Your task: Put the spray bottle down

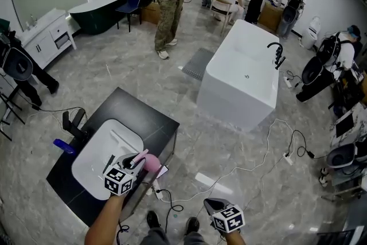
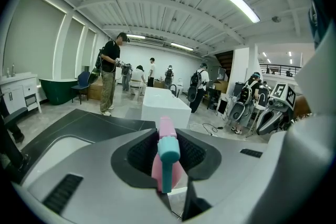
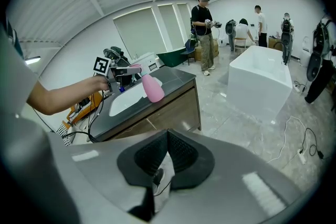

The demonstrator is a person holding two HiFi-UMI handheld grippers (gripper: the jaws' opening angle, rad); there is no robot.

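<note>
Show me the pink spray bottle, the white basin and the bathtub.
pink spray bottle (image 1: 152,164), head view, rounded body.
white basin (image 1: 97,159), head view, bare bowl.
bathtub (image 1: 235,96), head view, near outer wall.

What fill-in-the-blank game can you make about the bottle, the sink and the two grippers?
The left gripper holds a ____ spray bottle.
The sink set in the black counter is ____.
The fingers of the right gripper hold ____.
Missing words: pink; white; nothing.
</note>
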